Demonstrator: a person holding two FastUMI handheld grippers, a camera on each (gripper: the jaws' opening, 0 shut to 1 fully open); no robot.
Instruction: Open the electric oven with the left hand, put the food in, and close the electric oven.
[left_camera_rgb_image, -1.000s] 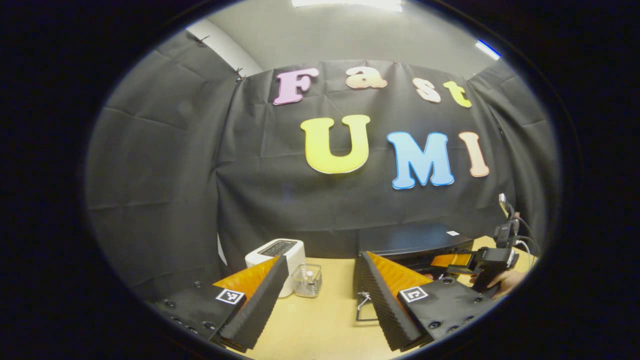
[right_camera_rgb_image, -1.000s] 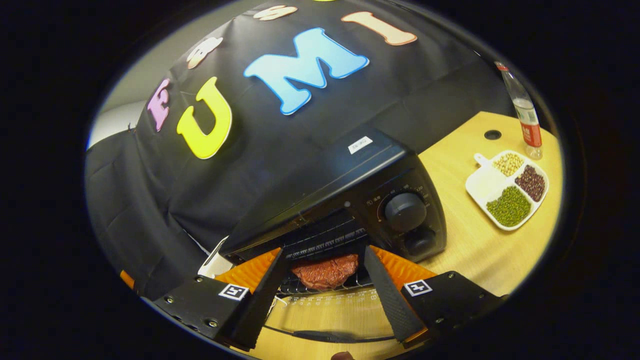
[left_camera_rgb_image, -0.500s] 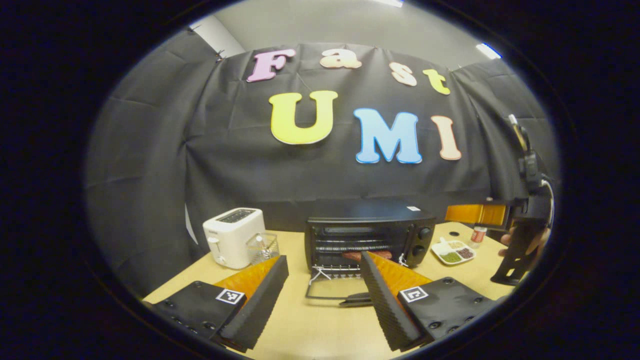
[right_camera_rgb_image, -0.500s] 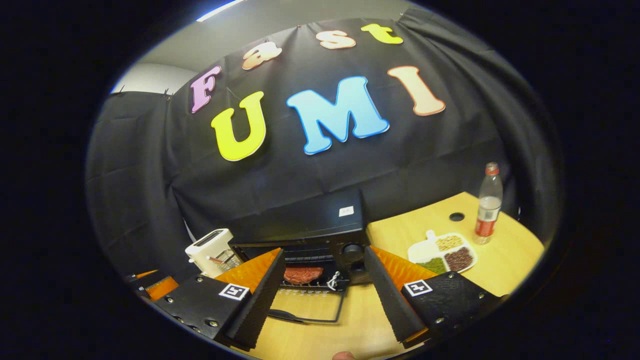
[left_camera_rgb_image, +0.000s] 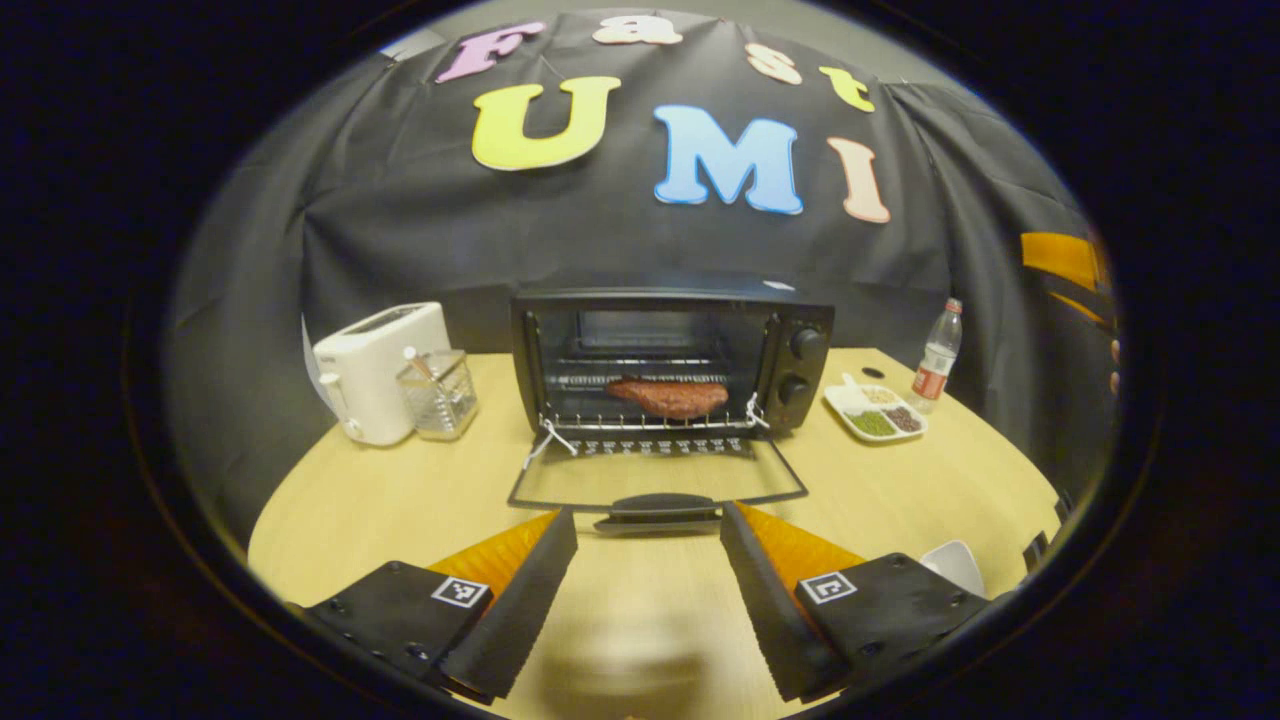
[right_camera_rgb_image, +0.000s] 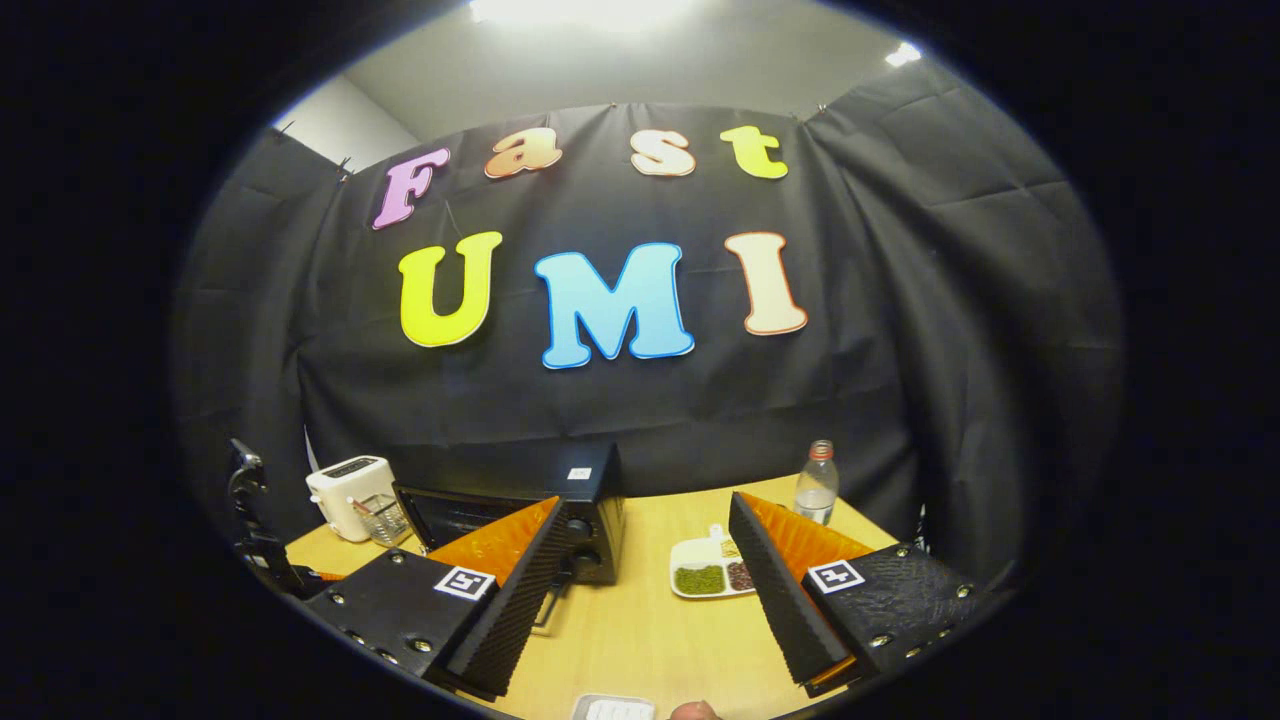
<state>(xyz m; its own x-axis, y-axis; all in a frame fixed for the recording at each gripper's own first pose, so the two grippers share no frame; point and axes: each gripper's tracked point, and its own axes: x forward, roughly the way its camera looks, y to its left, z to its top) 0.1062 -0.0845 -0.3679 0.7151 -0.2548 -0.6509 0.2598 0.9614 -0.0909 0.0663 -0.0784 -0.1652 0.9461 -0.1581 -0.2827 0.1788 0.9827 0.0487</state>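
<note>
The black electric oven (left_camera_rgb_image: 800, 330) stands mid-table with its glass door (left_camera_rgb_image: 655, 478) folded down flat, handle (left_camera_rgb_image: 655, 503) toward me. A reddish slab of meat (left_camera_rgb_image: 668, 396) lies on the wire rack inside. My left gripper (left_camera_rgb_image: 648, 560) is open and empty, just short of the door handle. An orange part of the right gripper (left_camera_rgb_image: 1062, 262) and some fingers of a hand (left_camera_rgb_image: 1113, 365) show at the far right edge. My right gripper (right_camera_rgb_image: 645, 580) is open and empty, held well back, with the oven (right_camera_rgb_image: 596, 500) behind its left finger.
A white toaster (left_camera_rgb_image: 380, 370) and a glass holder (left_camera_rgb_image: 437, 393) stand left of the oven. A divided dish of beans (left_camera_rgb_image: 875, 412) and a bottle (left_camera_rgb_image: 935, 362) are to its right. A white dish (left_camera_rgb_image: 950, 565) sits by my left gripper's right finger.
The right gripper has drawn back from the oven mouth, leaving the meat on the rack. The left gripper has swung to face the open oven squarely.
</note>
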